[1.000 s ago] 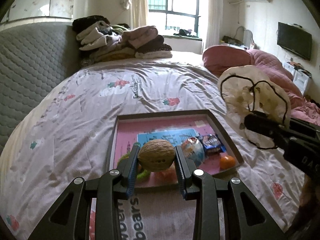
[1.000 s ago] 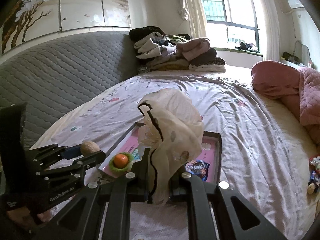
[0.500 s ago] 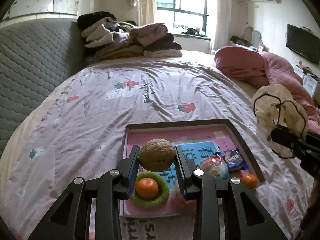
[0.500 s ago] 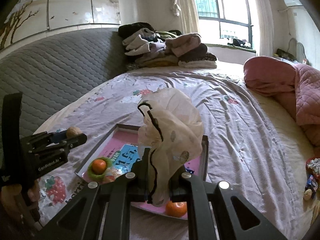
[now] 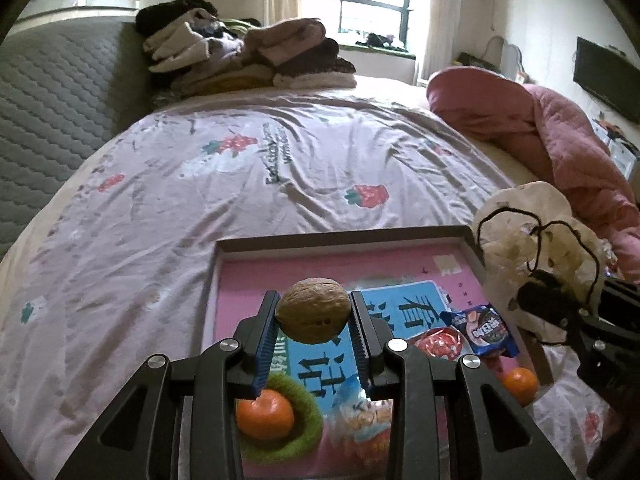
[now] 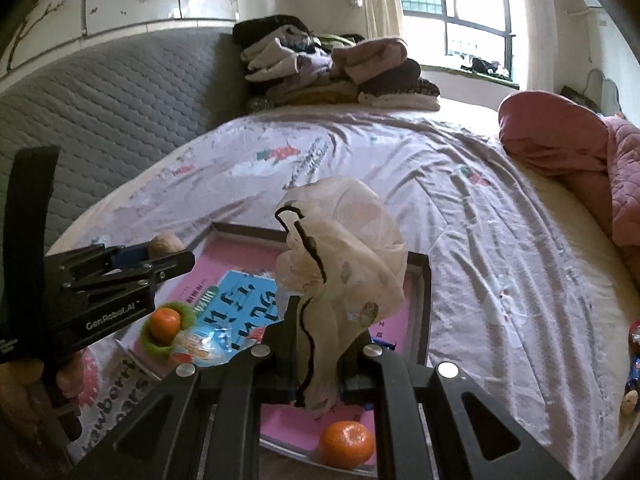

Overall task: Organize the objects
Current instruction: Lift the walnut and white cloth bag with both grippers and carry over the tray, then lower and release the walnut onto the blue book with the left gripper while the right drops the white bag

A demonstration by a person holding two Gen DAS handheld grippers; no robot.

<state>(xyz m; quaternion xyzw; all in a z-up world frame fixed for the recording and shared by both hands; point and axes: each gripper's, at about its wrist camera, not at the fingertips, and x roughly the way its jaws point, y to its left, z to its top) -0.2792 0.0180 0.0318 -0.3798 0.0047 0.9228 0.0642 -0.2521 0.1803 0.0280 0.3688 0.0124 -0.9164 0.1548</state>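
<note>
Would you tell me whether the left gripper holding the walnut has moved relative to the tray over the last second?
Yes. The left gripper, gripping the walnut, has advanced over the tray, from its near edge to above the blue book.

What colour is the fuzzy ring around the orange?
Green. The fuzzy ring shows best in the left wrist view, circling the orange.
</note>
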